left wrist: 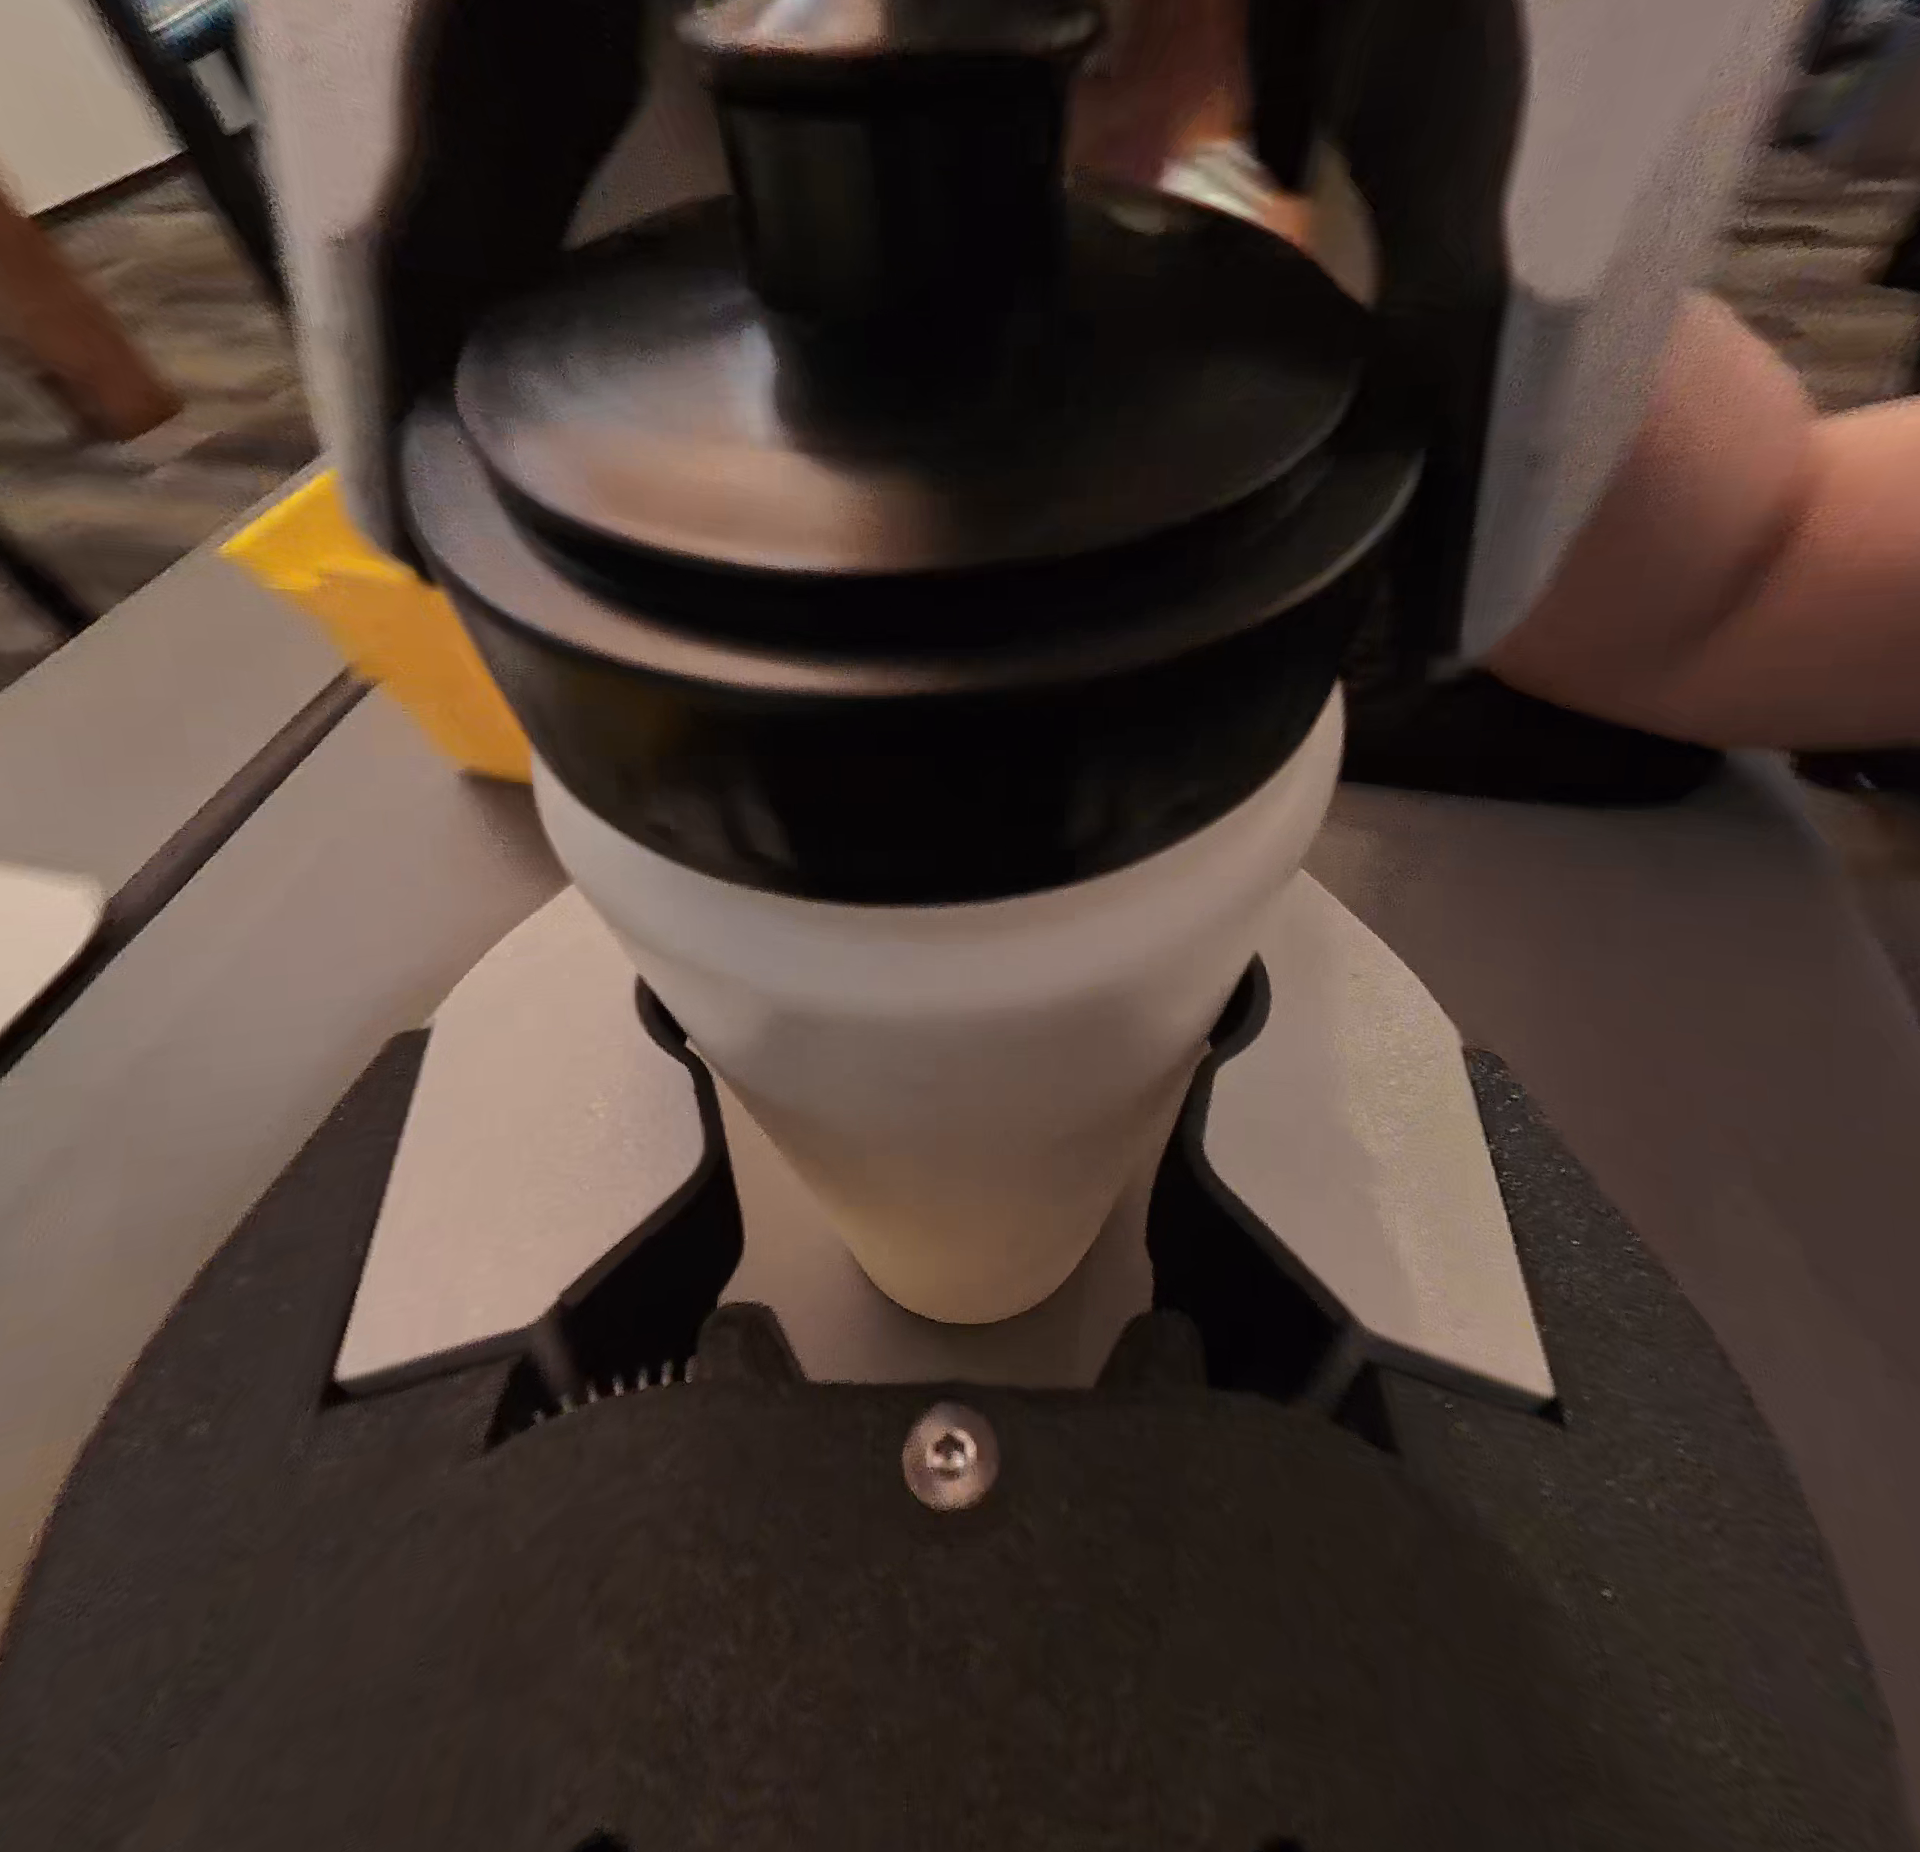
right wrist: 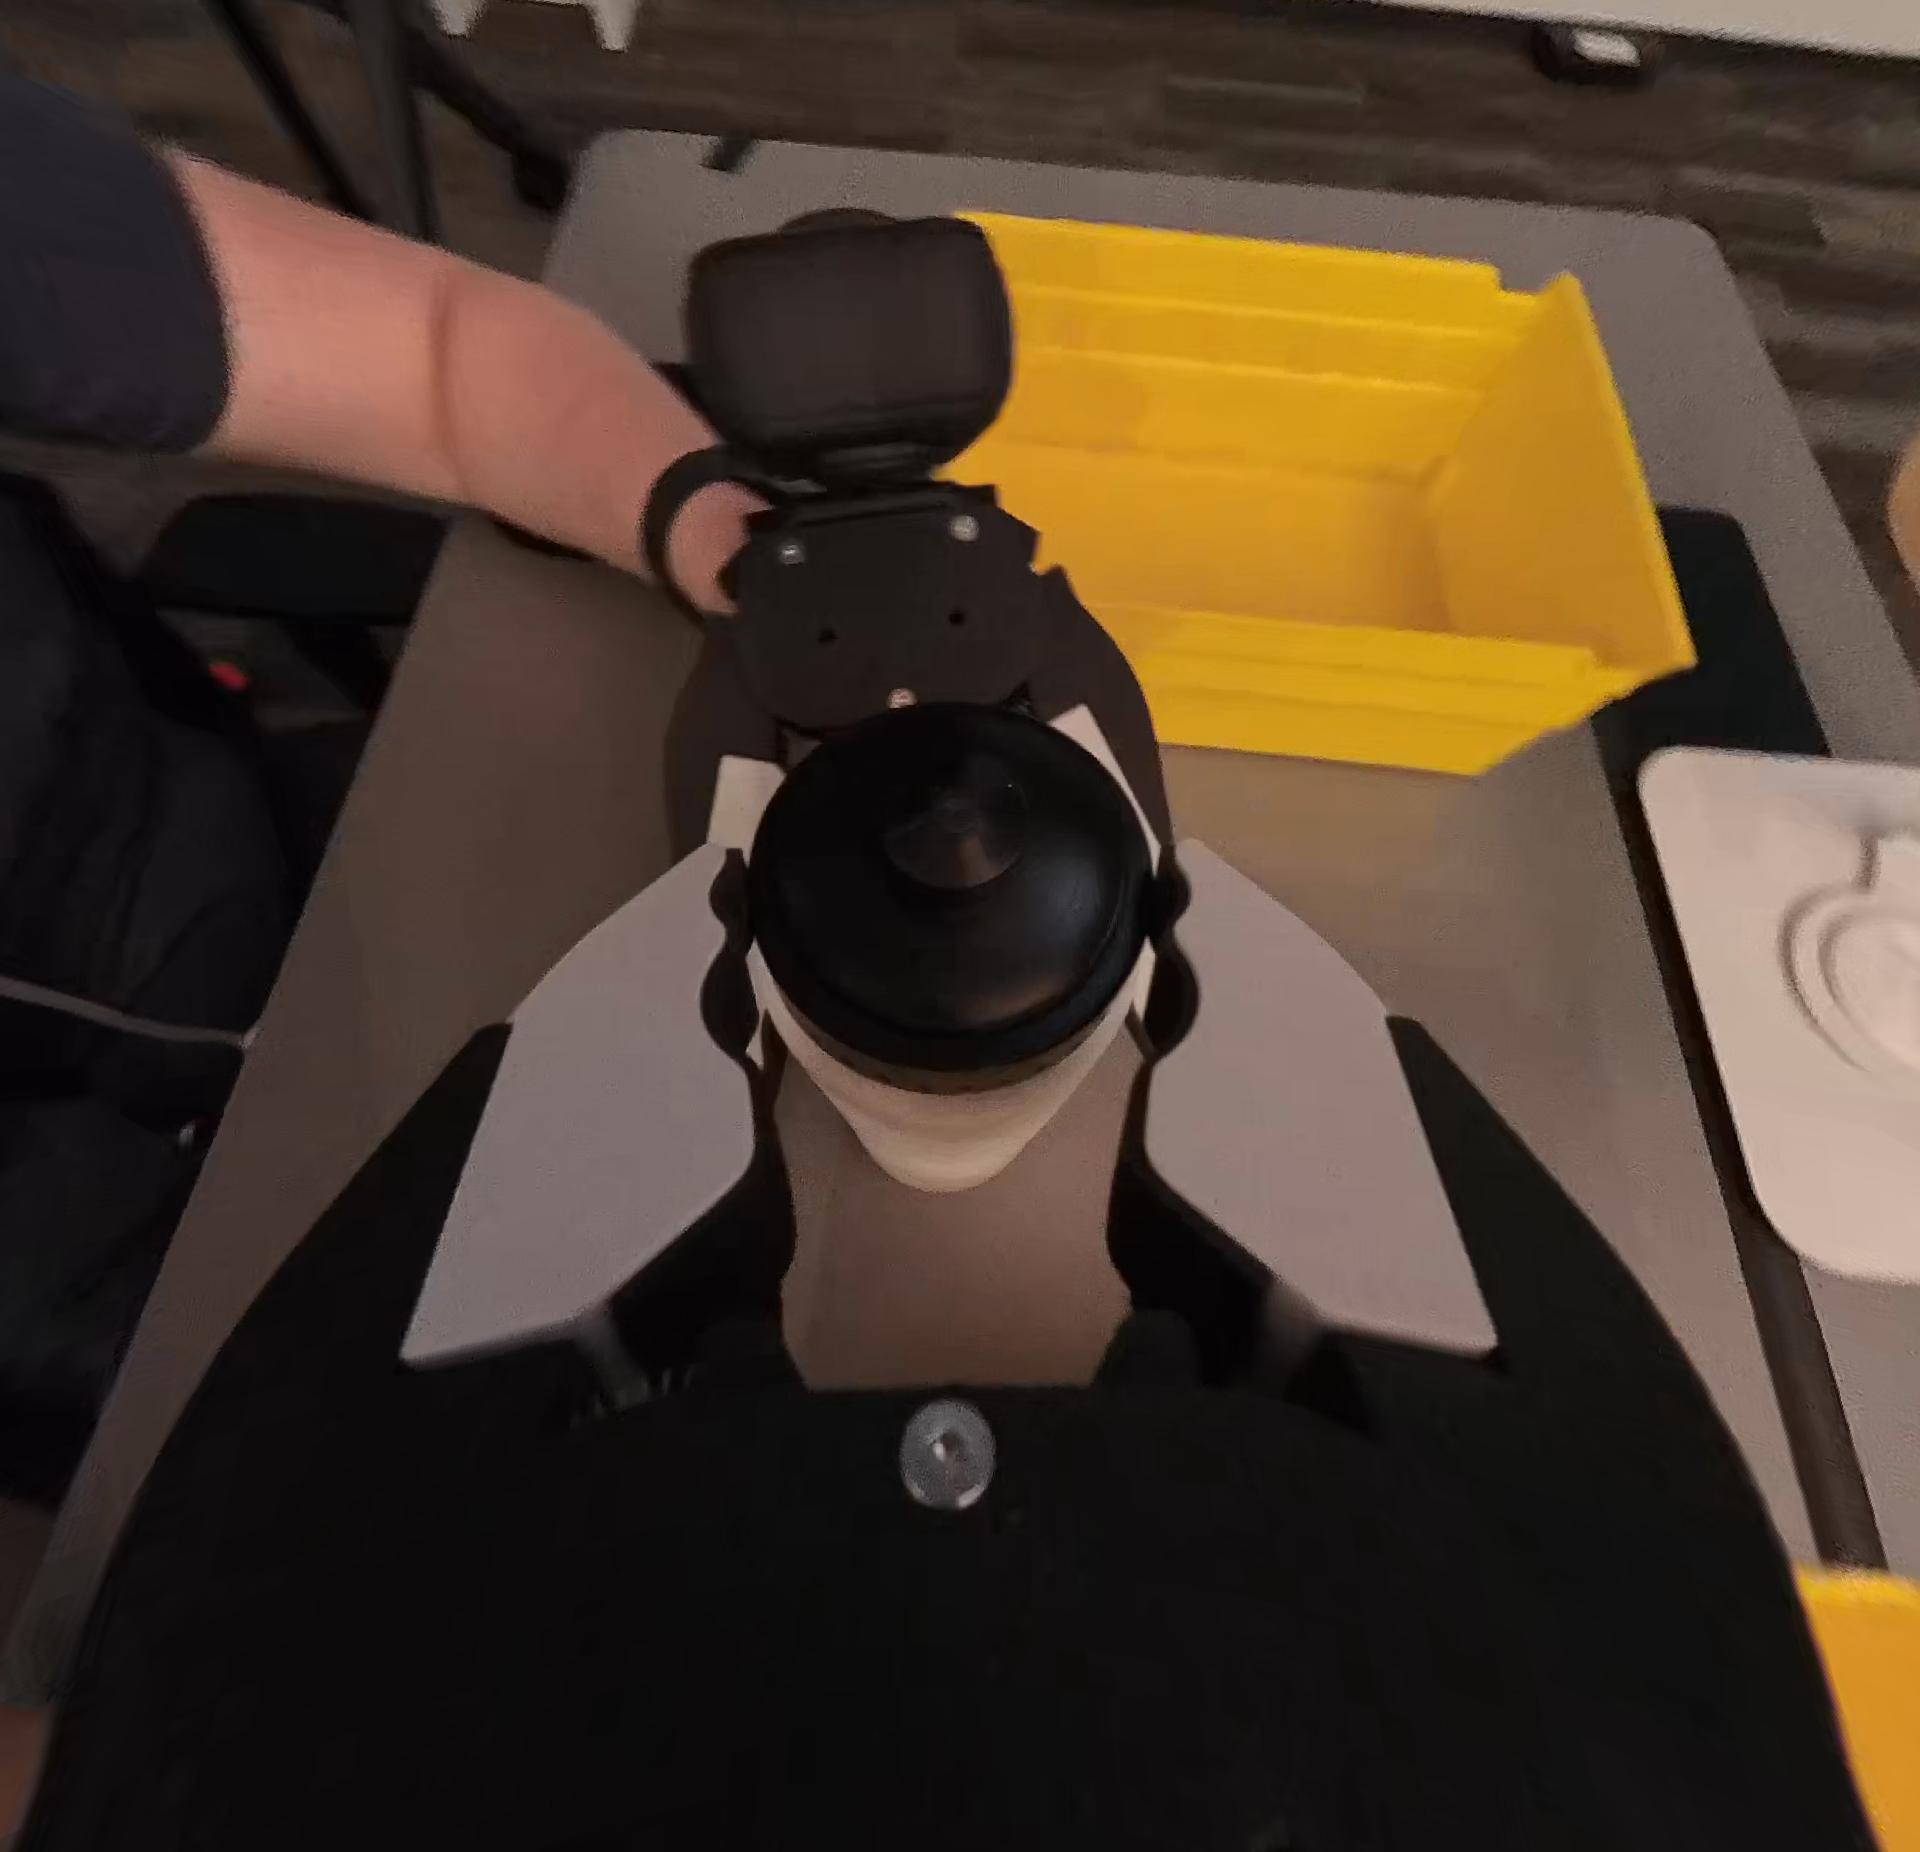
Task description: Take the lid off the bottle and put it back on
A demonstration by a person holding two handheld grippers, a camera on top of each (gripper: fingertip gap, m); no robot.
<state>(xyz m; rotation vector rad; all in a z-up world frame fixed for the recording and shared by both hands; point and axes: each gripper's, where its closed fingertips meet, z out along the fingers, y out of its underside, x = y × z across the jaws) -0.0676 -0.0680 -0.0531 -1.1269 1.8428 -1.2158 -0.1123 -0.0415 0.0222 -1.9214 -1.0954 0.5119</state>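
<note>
Bottle (right wrist: 940,1137) stands upright on the desk (right wrist: 540,763), roughly mid-surface, white body with the black lid (right wrist: 940,919) on top. Lid has a spout sticking up from its centre.

Left gripper (left wrist: 951,1013) comes in from the side, fingers (left wrist: 675,1054) clamped on the white body below the lid, one each side, both touching. In the right wrist view it shows just beyond the bottle with its camera block on top and the person's hand (right wrist: 696,545) on the grip.

Right gripper (right wrist: 945,935) sits above, looking down. Its fingers (right wrist: 727,971) pinch the lid rim left and right; contact looks real on both sides, slight motion blur though.

Yellow bin (right wrist: 1351,514) lies at the desk's far right corner, close behind the left gripper, not touching the bottle. Second yellow piece (right wrist: 1870,1719) pokes in at the near right edge. White tray (right wrist: 1818,992) sits past the right edge on the next surface.
</note>
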